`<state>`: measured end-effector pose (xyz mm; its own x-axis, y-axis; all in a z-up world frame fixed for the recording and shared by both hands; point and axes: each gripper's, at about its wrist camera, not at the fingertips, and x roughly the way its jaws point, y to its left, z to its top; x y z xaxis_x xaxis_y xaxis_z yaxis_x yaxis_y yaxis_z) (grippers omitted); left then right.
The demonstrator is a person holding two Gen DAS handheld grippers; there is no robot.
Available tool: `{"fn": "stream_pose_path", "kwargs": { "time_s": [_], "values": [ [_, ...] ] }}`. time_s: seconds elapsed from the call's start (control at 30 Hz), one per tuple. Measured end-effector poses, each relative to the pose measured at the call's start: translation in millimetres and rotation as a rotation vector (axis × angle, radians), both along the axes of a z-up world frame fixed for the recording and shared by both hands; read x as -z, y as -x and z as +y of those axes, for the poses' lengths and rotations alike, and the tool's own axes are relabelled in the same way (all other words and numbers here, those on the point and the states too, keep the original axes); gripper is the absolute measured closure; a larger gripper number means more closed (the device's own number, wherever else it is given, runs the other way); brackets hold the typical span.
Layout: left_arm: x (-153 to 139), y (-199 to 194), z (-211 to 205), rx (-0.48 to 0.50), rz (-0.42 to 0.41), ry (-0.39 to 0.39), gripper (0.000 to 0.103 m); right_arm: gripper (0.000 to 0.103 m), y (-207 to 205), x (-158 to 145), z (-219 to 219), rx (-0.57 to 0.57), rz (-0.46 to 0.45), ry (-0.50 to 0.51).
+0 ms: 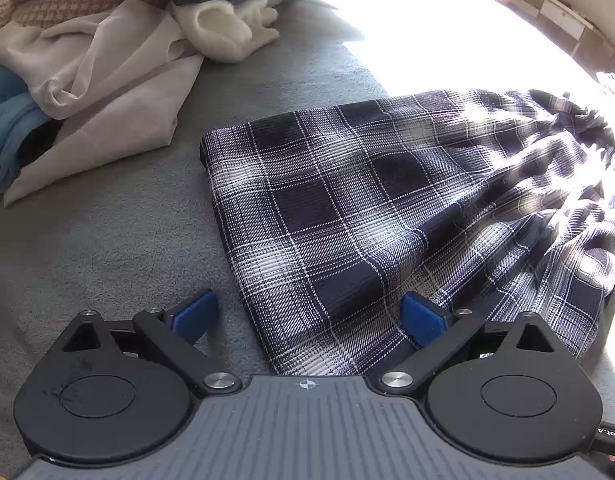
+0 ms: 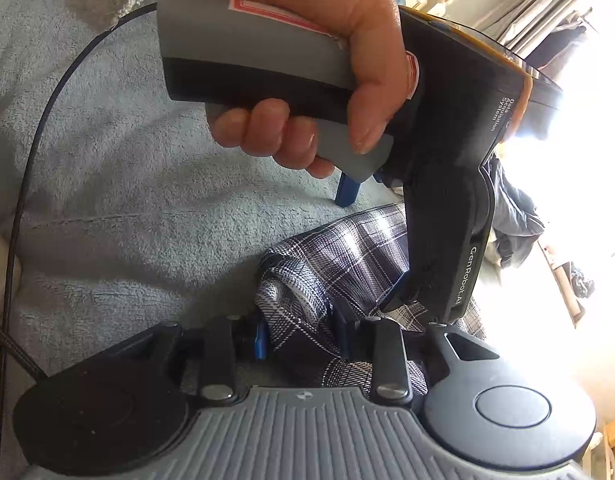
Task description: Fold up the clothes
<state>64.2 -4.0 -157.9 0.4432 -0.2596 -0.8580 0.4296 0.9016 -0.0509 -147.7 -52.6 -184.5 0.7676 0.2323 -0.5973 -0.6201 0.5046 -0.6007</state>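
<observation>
A dark blue and white plaid garment (image 1: 347, 200) lies folded flat on a grey fleecy surface (image 1: 107, 240), its far right part rumpled in bright sun. My left gripper (image 1: 309, 312) is open wide just above the garment's near left corner; the right blue pad is over the cloth, the left one over the bare surface. In the right wrist view the plaid garment (image 2: 307, 272) bunches up between the blue pads of my right gripper (image 2: 301, 334), which is shut on it. A person's hand (image 2: 307, 60) holds the left gripper's handle just ahead, one blue finger (image 2: 347, 194) showing below it.
A heap of beige clothes (image 1: 87, 80), a white fleece piece (image 1: 227, 28) and blue fabric (image 1: 7, 132) sit at the far left. A black cable (image 2: 31, 160) runs down the left of the right wrist view. Low furniture (image 1: 555, 8) stands beyond the sunlit patch.
</observation>
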Motion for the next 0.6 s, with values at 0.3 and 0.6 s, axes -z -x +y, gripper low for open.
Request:
{"fn": "stream_pose_path", "kwargs": {
  "time_s": [0.3,0.6],
  "values": [
    [-1,2,-6,0.005,-0.006,-0.037,0.001,0.067,-18,-6,-6,0.040,0.056,-0.083],
    [-1,1,-9,0.007,-0.008,-0.057,0.000,0.069,-35,-13,-8,0.088,0.118,-0.161]
  ]
}}
